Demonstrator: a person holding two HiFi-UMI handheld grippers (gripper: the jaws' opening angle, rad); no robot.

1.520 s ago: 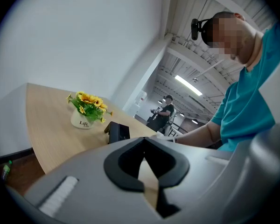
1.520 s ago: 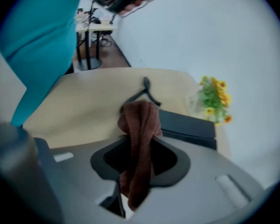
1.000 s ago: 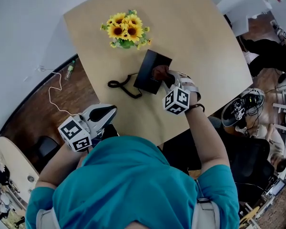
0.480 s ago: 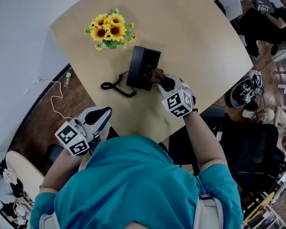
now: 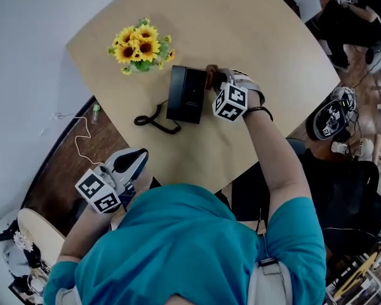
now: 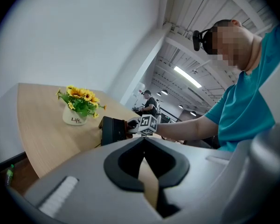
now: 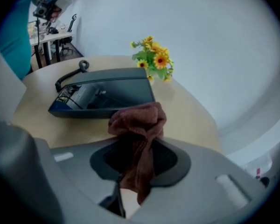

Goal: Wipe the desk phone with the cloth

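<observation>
Wiping looks under way: the right gripper (image 5: 213, 80), clamped on the brown cloth (image 7: 139, 120), sits at the right edge of the desk phone (image 5: 185, 94) mid-table, so dragging the cloth leftward across it seems next, while the left gripper (image 5: 138, 155) hangs closed and empty off the near edge.

Bright, even light is filling all three views, with ceiling strip lamps (image 6: 186, 77) glowing in the left gripper view. Shadows are falling soft on the bench (image 5: 254, 37). Both gripper views are bending and darkening towards their edges, and the close cloth (image 7: 139, 139) is blurring.
</observation>
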